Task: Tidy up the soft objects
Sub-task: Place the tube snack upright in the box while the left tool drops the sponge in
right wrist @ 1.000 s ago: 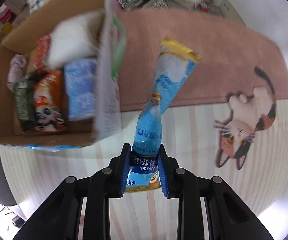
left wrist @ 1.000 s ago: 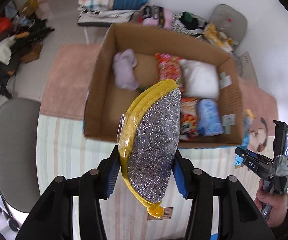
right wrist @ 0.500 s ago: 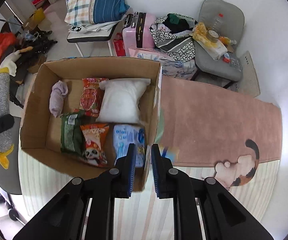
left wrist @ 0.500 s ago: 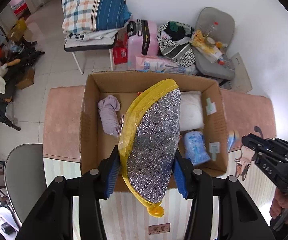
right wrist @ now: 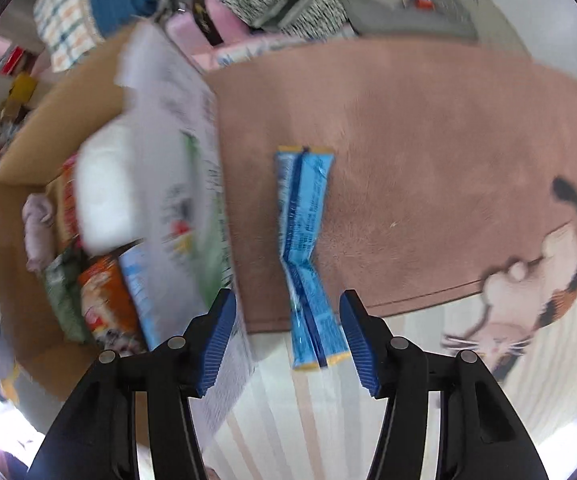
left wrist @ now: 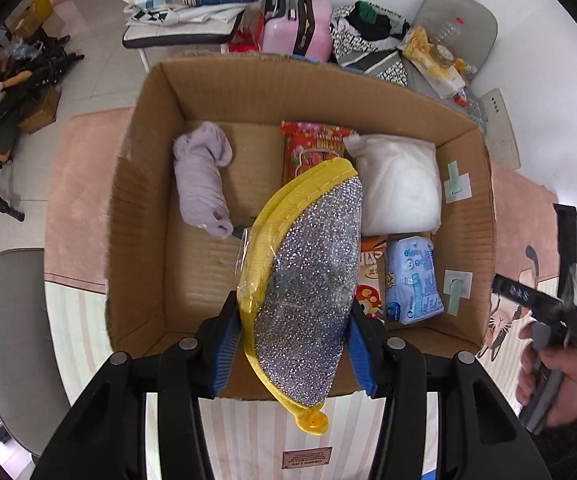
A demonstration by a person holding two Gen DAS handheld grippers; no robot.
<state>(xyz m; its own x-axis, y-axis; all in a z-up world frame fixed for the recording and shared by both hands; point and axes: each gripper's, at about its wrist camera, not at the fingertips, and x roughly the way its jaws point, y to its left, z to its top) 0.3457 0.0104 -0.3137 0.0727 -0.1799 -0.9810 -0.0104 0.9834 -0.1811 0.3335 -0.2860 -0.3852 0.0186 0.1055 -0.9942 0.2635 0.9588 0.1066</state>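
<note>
Clamping a silver glittery, yellow-edged scouring pad (left wrist: pixel 308 300), the left gripper (left wrist: pixel 292 354) hangs over the open brown cardboard box (left wrist: pixel 140 208). Right gripper (right wrist: pixel 288 344) jaws are opening around a blue snack packet (right wrist: pixel 304 248) outside the box.

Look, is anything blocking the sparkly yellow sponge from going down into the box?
Nothing visible blocks it. The left gripper holds the sponge over the open cardboard box, and bare floor shows between the purple cloth and the snack packs.
</note>
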